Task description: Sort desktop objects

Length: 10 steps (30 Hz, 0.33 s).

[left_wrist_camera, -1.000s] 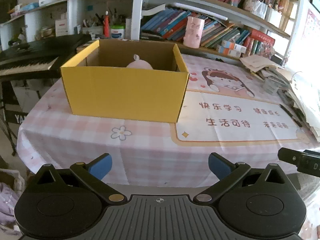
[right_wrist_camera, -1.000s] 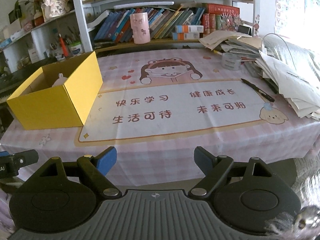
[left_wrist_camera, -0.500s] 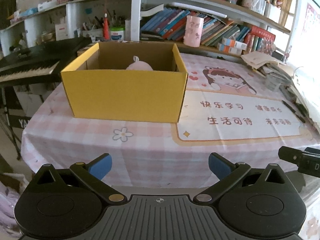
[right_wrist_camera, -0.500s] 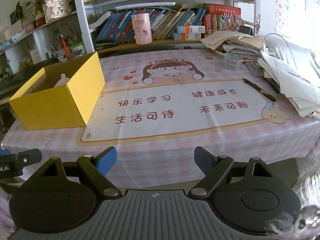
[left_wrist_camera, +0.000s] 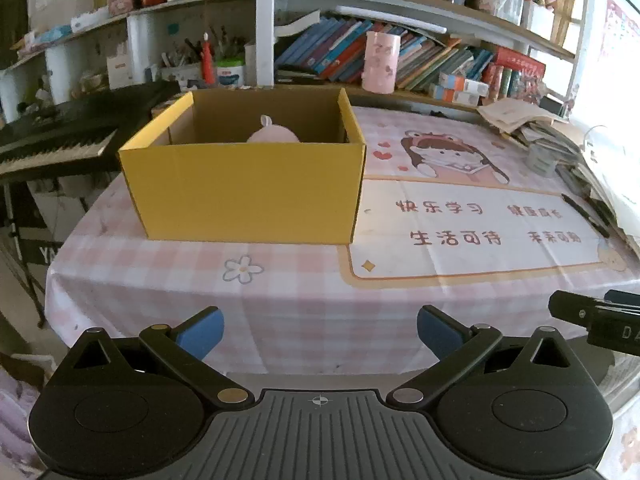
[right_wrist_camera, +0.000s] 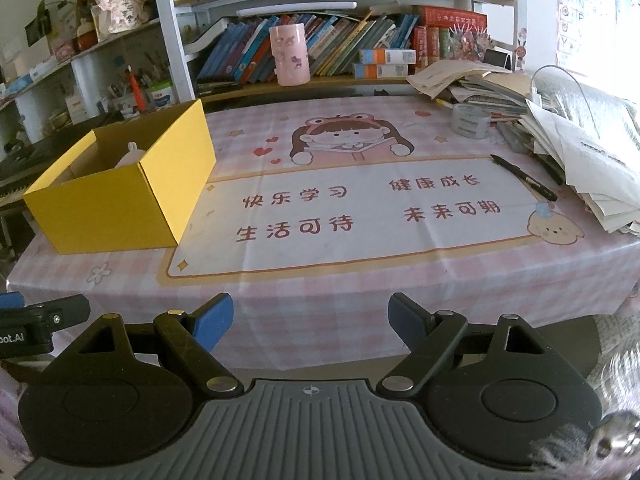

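Yellow cardboard box [left_wrist_camera: 244, 190] sits open-topped on the table, straight ahead of the left gripper [left_wrist_camera: 320, 330] and well apart from it; from the right gripper [right_wrist_camera: 310, 318] it lies ahead and off to the left. A pink rounded object [left_wrist_camera: 273, 135] shows just above the box's near wall, inside it; what it is cannot be told. Judged as the sorting bin, with one item already in.

Black pen [right_wrist_camera: 523, 177] lies loose on the printed mat [right_wrist_camera: 360, 216], ahead and to the right of the right gripper, near the stack of papers [right_wrist_camera: 592, 160]. A roll of tape [right_wrist_camera: 470, 120] stands beyond it, beside the same stack. Both look like candidates for sorting, the pen the easier reach for the right side.

Both grippers hang short of the table's near edge, jaws spread wide, nothing between the blue pads. Each pair of fingers points over the checked tablecloth [left_wrist_camera: 168, 276]. Bookshelf [right_wrist_camera: 340, 48] and a pink cup [right_wrist_camera: 289, 55] stand behind the table, far ahead.
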Motion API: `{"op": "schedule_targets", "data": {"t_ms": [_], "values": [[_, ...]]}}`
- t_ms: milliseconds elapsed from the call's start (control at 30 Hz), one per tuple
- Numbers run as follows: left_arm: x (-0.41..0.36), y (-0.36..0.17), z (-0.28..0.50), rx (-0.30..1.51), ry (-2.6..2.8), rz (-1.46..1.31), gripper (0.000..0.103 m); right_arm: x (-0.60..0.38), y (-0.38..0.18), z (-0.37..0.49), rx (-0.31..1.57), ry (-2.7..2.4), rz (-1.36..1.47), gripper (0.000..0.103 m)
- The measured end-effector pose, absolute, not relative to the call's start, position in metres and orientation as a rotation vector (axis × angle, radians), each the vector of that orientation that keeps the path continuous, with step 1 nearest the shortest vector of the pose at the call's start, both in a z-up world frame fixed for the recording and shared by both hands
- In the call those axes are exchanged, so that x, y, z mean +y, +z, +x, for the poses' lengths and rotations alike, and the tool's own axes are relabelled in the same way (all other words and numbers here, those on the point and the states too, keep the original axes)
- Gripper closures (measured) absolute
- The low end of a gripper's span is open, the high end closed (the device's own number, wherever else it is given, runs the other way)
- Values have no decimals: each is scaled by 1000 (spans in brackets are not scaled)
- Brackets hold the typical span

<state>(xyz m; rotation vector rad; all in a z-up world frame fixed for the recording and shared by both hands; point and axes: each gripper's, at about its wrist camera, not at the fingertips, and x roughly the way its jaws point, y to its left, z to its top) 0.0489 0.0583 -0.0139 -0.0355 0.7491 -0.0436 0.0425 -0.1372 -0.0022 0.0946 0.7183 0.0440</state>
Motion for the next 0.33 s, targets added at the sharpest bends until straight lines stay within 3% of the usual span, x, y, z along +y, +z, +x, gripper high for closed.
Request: {"op": "schedule_targets", "data": {"t_ms": [333], "values": [[57,-17,51,780,-40,-44,0,-139,-8,40,728,46,104,20]]}}
